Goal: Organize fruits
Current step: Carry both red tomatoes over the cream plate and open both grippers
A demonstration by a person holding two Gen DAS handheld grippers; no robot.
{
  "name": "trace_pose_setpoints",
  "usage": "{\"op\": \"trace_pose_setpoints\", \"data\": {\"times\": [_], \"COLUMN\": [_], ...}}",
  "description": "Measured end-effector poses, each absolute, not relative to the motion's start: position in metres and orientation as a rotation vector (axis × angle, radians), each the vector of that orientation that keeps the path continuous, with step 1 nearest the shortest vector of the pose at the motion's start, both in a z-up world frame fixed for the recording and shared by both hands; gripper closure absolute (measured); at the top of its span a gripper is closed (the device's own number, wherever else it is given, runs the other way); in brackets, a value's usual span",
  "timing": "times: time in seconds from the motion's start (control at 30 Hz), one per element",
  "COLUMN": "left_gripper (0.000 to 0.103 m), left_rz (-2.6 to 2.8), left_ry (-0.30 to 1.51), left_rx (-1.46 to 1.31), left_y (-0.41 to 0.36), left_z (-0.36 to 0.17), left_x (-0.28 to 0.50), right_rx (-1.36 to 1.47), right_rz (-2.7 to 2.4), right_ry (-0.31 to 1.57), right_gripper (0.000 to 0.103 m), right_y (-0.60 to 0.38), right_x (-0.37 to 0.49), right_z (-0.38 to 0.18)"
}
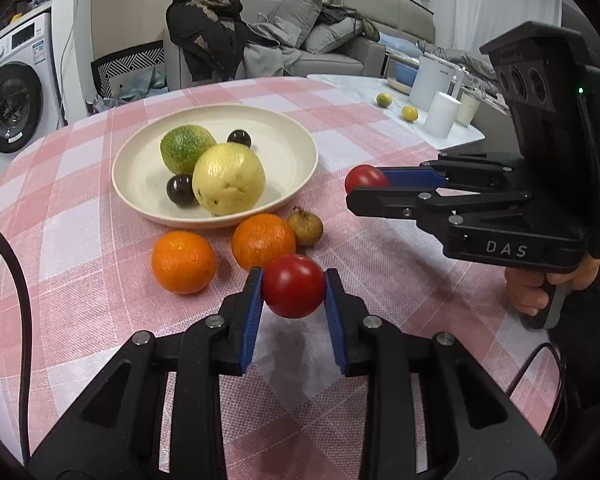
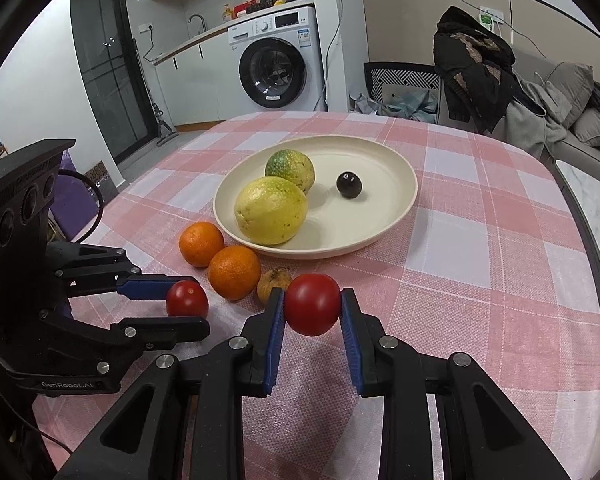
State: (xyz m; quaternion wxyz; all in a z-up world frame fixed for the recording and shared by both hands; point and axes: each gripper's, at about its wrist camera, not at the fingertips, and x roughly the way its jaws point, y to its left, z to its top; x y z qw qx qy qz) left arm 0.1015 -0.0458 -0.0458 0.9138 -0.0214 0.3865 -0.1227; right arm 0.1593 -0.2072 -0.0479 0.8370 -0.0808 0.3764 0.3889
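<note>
My desk (image 2: 480, 240) wears a pink-and-white checked cloth. On it sit a round cream plate (image 2: 396, 216), two oranges (image 2: 201, 243) just beside its rim, and a small brownish wrinkled fruit (image 2: 269, 280) touching one orange.

second dark fruit (image 1: 181, 195) – hidden in right view

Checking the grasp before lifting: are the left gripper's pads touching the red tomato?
Touching. The left wrist view shows both blue pads of the left gripper pressed against the tomato, no gap.
</note>
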Motion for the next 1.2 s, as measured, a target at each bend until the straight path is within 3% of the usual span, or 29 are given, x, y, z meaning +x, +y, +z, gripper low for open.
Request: {"op": "trace_pose_setpoints", "data": {"times": [0.9, 1.2], "left_gripper": [0.076, 0.076], "left_rz": [-0.080, -0.047], "left_ry": [0.587, 0.585], "left_rx": [-0.108, -0.100], "left_y": [0.023, 0.031], "left_z": [0.028, 0.028], "left_x": [0.103, 0.121], "right_rx": [-0.067, -0.057], "right_rz": [0.788, 0.777], "right_ry": [0.622, 0.605], "right_gripper": [0.075, 0.075], "right_y": [-0.215, -0.206], "right_x": [0.167, 0.180], "right_z": [0.007, 0.017]}}
